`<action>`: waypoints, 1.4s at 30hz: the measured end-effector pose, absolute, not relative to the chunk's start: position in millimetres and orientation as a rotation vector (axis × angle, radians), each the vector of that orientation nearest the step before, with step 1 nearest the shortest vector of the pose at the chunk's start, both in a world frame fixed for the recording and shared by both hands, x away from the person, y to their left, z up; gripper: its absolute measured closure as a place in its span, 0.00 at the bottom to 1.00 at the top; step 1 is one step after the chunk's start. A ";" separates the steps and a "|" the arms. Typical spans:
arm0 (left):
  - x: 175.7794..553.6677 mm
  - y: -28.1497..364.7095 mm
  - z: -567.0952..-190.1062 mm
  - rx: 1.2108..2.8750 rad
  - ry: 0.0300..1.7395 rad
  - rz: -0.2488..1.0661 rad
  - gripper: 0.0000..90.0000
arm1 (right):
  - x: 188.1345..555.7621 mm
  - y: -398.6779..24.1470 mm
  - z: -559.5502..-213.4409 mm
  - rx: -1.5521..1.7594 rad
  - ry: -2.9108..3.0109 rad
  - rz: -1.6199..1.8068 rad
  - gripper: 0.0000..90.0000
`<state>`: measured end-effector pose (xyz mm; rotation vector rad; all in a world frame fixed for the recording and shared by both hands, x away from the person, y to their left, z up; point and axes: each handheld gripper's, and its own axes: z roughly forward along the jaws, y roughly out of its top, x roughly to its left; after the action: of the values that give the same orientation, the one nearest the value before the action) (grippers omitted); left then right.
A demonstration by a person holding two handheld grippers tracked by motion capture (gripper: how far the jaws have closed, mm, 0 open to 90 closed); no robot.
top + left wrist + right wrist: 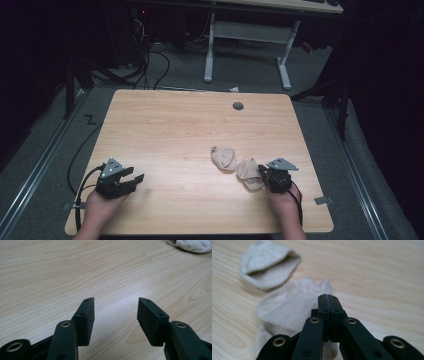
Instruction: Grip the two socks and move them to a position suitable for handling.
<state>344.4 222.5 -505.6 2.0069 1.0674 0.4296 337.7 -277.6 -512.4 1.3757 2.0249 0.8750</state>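
Pinching nearer sock [287, 307] — right gripper [329, 298].

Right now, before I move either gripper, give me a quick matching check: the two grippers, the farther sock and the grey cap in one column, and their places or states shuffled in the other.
Things:
1. left gripper
2. right gripper
3. farther sock
4. grey round cap

Places or states:
A. set in the table near its far edge
B. jaws open over bare wood
C. jaws shut, at the nearer sock
D. lies on the table, no gripper on it

Pairs: 1-B, 2-C, 3-D, 4-A
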 end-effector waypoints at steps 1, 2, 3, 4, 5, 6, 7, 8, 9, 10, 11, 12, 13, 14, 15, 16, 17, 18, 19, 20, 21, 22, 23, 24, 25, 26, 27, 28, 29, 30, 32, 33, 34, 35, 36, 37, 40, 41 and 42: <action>344.6 222.0 -506.3 2.009 1.069 0.429 0.53 | 338.7 -277.5 -515.2 1.378 2.040 0.857 1.00; 344.8 221.7 -506.9 2.013 1.068 0.425 0.53 | 339.4 -277.4 -517.7 1.380 2.055 0.848 1.00; 345.0 221.2 -507.3 2.015 1.068 0.421 0.53 | 339.7 -277.1 -519.5 1.381 2.068 0.841 1.00; 345.5 220.2 -507.3 2.015 1.070 0.407 0.53 | 339.7 -276.6 -520.4 1.379 2.076 0.834 1.00; 346.0 218.9 -506.6 2.010 1.068 0.397 0.53 | 338.9 -276.1 -520.9 1.374 2.085 0.826 1.00; 346.4 217.5 -505.8 2.002 1.063 0.392 0.53 | 337.9 -275.3 -521.0 1.375 2.087 0.822 1.00; 347.9 212.4 -503.2 1.996 1.041 0.394 0.53 | 334.9 -273.7 -521.9 1.368 2.096 0.816 1.00; 349.0 209.2 -502.3 1.997 1.028 0.397 0.53 | 333.6 -273.4 -522.6 1.365 2.103 0.814 1.00; 349.0 209.2 -502.3 1.997 1.028 0.397 0.53 | 333.6 -273.4 -522.6 1.365 2.103 0.814 1.00; 350.6 205.2 -501.8 1.999 1.016 0.393 0.53 | 331.8 -272.9 -523.5 1.358 2.108 0.816 1.00; 351.6 202.9 -501.7 2.003 1.008 0.392 0.53 | 329.4 -272.5 -523.6 1.358 2.111 0.823 1.00; 353.2 199.2 -502.3 2.008 0.997 0.387 0.53 | 327.8 -272.0 -523.5 1.360 2.113 0.825 1.00; 354.1 196.4 -502.7 2.014 0.991 0.382 0.53 | 324.9 -270.9 -523.8 1.351 2.119 0.830 1.00; 354.9 194.1 -503.2 2.025 0.982 0.379 0.53 | 322.2 -269.8 -524.0 1.346 2.121 0.832 1.00; 355.7 190.2 -503.7 2.038 0.968 0.378 0.52 | 317.1 -266.9 -523.8 1.340 2.138 0.848 1.00; 355.7 190.2 -503.7 2.038 0.968 0.378 0.52 | 317.1 -266.9 -523.8 1.340 2.138 0.848 1.00; 356.0 187.7 -503.6 2.041 0.961 0.376 0.52 | 313.9 -264.5 -523.8 1.332 2.145 0.851 1.00; 356.2 186.3 -503.2 2.043 0.954 0.374 0.52 | 309.9 -261.1 -523.7 1.316 2.160 0.855 1.00; 356.0 185.2 -503.1 2.036 0.948 0.372 0.52 | 304.0 -253.6 -523.6 1.292 2.185 0.863 1.00; 356.1 184.8 -502.9 2.035 0.946 0.368 0.52 | 304.0 -253.6 -523.6 1.292 2.185 0.863 1.00; 356.3 183.9 -502.9 2.033 0.944 0.363 0.52 | 302.3 -250.7 -523.6 1.275 2.196 0.865 1.00; 356.4 183.3 -502.9 2.034 0.941 0.362 0.52 | 299.6 -245.4 -523.5 1.253 2.215 0.870 1.00; 356.6 182.2 -502.9 2.034 0.939 0.362 0.52 | 297.7 -241.9 -523.3 1.246 2.223 0.868 1.00; 356.7 181.9 -502.8 2.031 0.939 0.358 0.52 | 295.1 -235.8 -523.5 1.218 2.240 0.873 1.00; 356.9 181.4 -502.5 2.029 0.935 0.348 0.52 | 292.6 -229.2 -523.4 1.194 2.262 0.880 1.00; 356.9 181.4 -502.5 2.029 0.935 0.348 0.52 | 292.6 -229.2 -523.4 1.194 2.262 0.880 1.00; 356.8 180.2 -502.8 2.025 0.936 0.345 0.52 | 291.5 -226.4 -523.7 1.185 2.267 0.883 1.00; 356.8 179.6 -502.8 2.028 0.934 0.343 0.52 | 290.7 -222.3 -523.9 1.164 2.282 0.893 1.00; 356.0 177.5 -503.1 2.032 0.928 0.341 0.52 | 289.1 -216.0 -524.0 1.144 2.301 0.903 1.00; 356.0 177.5 -503.1 2.032 0.928 0.341 0.52 | 289.1 -216.0 -524.0 1.144 2.301 0.903 1.00; 354.6 175.3 -503.0 2.040 0.920 0.342 0.52 | 287.7 -209.9 -524.0 1.121 2.321 0.912 1.00; 352.6 173.3 -502.5 2.038 0.916 0.344 0.52 | 287.3 -207.6 -524.2 1.113 2.326 0.916 1.00; 351.3 171.9 -501.9 2.035 0.913 0.348 0.52 | 286.7 -203.1 -524.3 1.098 2.341 0.923 1.00; 349.6 170.0 -501.0 2.032 0.907 0.355 0.52 | 286.6 -200.8 -524.3 1.088 2.349 0.929 1.00; 348.5 168.8 -500.1 2.032 0.899 0.358 0.52 | 286.4 -197.2 -524.4 1.077 2.360 0.935 1.00; 346.6 166.0 -499.1 2.027 0.891 0.354 0.52 | 286.2 -194.3 -524.6 1.067 2.364 0.938 1.00; 342.6 157.3 -499.4 2.040 0.865 0.346 0.51 | 286.9 -181.1 -525.0 1.014 2.393 0.948 1.00; 341.3 154.2 -500.0 2.054 0.856 0.343 0.51 | 287.4 -177.3 -525.1 1.000 2.400 0.950 1.00; 340.1 151.7 -500.7 2.058 0.850 0.345 0.51 | 288.1 -173.6 -525.2 0.987 2.405 0.953 1.00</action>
<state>340.1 151.7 -500.7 2.0578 0.8502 0.3452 288.1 -173.6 -525.2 0.9873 2.4051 0.9529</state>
